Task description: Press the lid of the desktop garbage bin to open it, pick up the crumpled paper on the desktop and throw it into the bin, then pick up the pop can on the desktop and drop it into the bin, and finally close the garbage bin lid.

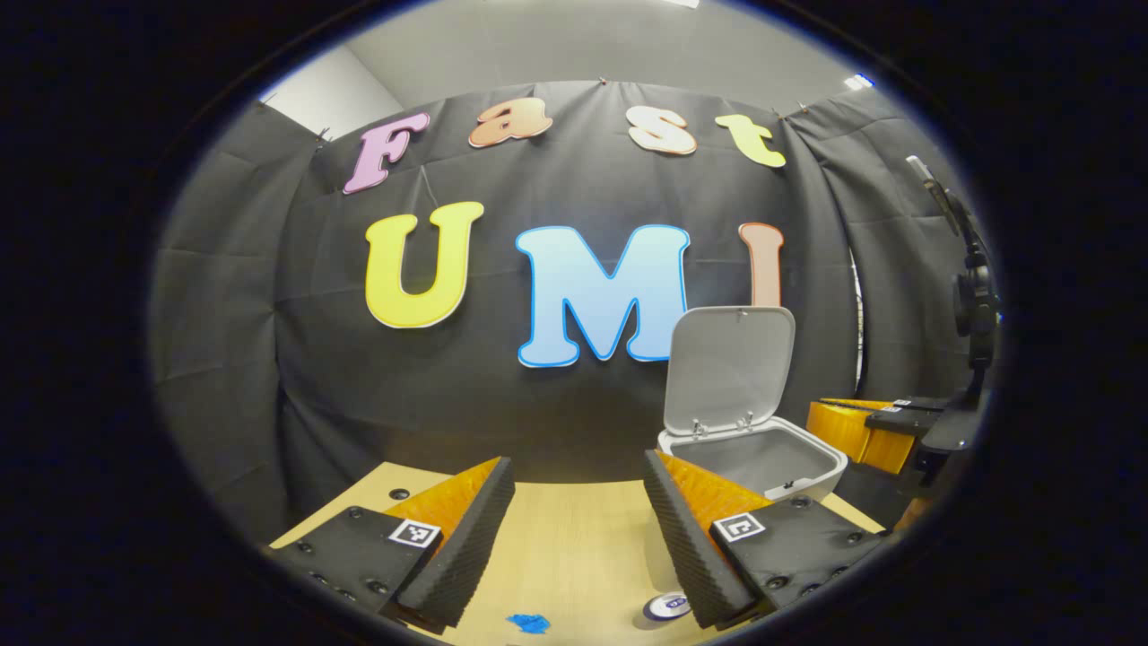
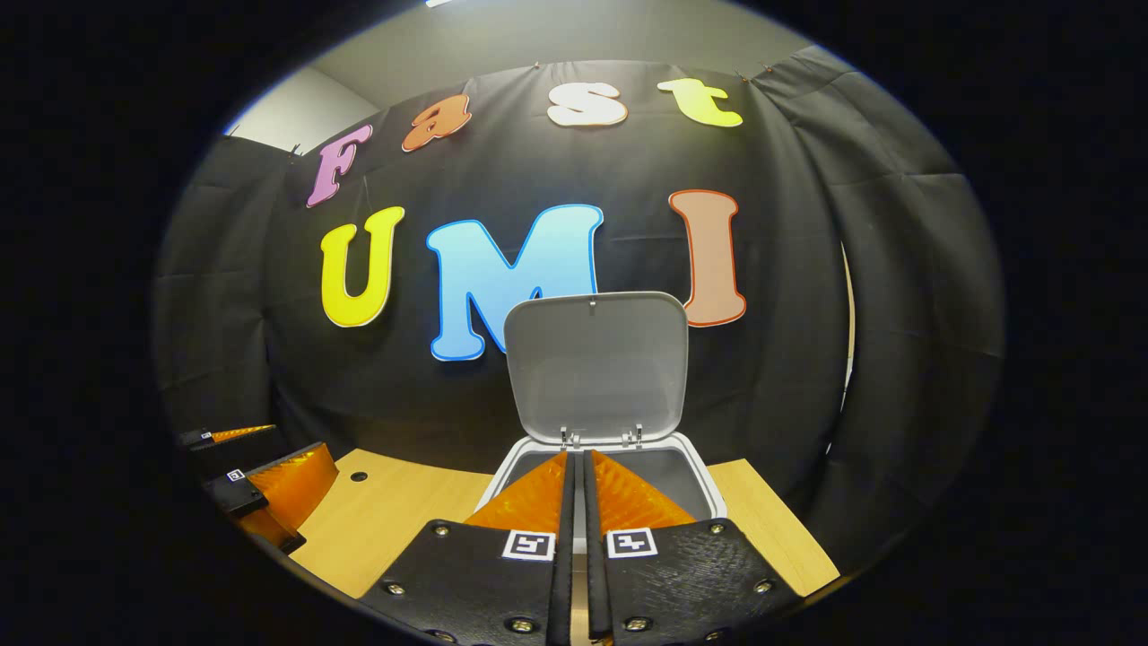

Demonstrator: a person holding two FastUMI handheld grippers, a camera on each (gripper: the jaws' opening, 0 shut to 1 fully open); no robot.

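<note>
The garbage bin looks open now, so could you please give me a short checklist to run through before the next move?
1. Lid of the garbage bin raised upright: ok.
2. Left gripper open, nothing between its fingers: ok.
3. Right gripper shut and empty, in front of the bin's opening: ok.
4. Pop can on the desktop, below the left gripper: ok.
5. Crumpled paper located: cannot tell; a small blue scrap lies near the can.
6. Bin empty inside: cannot tell.

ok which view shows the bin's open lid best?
Right gripper view: the lid stands upright and centred, facing the camera, hinges visible above the bin opening. The left gripper view shows the same lid smaller, off to the right and at an angle, with the bin's rim below it.
</note>
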